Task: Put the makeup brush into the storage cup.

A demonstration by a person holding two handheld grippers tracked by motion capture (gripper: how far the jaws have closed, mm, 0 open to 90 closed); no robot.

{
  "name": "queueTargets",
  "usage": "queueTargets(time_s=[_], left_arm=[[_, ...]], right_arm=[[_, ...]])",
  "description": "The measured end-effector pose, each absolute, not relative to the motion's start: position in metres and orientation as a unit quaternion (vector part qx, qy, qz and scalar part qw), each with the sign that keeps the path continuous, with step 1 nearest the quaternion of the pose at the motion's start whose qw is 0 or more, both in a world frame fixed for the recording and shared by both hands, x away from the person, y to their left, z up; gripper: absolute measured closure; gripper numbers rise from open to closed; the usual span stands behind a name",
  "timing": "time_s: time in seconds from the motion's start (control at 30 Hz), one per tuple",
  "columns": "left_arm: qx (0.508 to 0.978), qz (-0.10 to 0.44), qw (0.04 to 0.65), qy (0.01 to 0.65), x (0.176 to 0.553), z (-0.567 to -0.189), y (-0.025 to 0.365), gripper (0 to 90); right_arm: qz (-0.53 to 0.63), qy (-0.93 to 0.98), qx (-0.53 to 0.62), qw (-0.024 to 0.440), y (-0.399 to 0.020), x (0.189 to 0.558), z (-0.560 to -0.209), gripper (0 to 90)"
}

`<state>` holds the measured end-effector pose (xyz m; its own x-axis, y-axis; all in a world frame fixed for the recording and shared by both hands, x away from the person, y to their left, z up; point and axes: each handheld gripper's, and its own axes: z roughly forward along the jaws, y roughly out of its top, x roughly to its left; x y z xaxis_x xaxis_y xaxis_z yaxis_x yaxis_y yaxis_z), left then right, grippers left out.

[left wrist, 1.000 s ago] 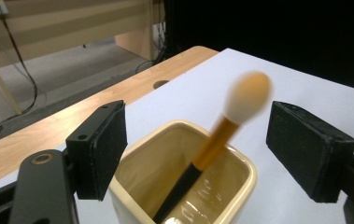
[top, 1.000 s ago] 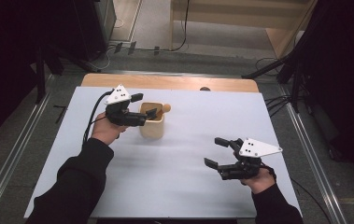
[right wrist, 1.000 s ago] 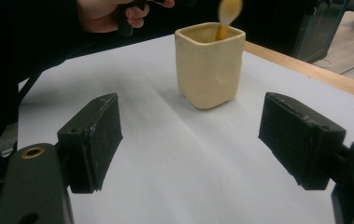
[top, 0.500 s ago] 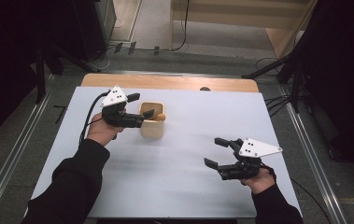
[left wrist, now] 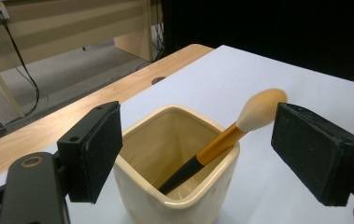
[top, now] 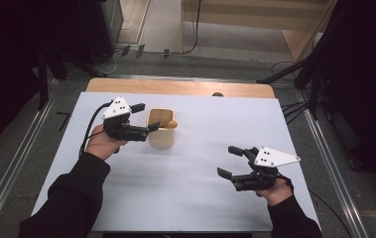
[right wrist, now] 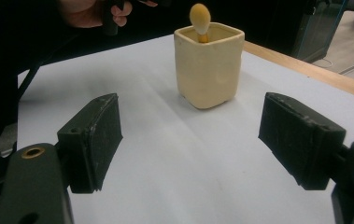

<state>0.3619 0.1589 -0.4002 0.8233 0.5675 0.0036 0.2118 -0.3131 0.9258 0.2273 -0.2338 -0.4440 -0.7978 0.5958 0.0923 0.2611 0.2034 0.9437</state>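
Now, what we see:
Left tool (top: pixel 145 118): jaws apart (just been opening), nothing clamped, beside the cup
Cup (top: pixel 160 129): cream, upright on the white table (top: pixel 200 198)
Brush (left wrist: pixel 221 142): we find it leaning in the cup
Right tool (top: pixel 231 161): jaws apart, well away, holding nothing

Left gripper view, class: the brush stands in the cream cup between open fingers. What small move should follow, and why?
Probably draw the left gripper back from the cup. The brush leans on the rim untouched, and the fingers, just opened, stand clear of both.
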Motion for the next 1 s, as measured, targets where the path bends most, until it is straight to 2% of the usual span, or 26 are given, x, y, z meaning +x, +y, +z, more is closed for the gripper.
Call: queueTargets(time_s=[1.0], left_arm=[[0.801,0.155,0.529,0.234,0.326,-0.411,0.182,17.0]], right_arm=[[0.563,0.759,0.289,0.156,-0.242,0.23,-0.445,22.0]])
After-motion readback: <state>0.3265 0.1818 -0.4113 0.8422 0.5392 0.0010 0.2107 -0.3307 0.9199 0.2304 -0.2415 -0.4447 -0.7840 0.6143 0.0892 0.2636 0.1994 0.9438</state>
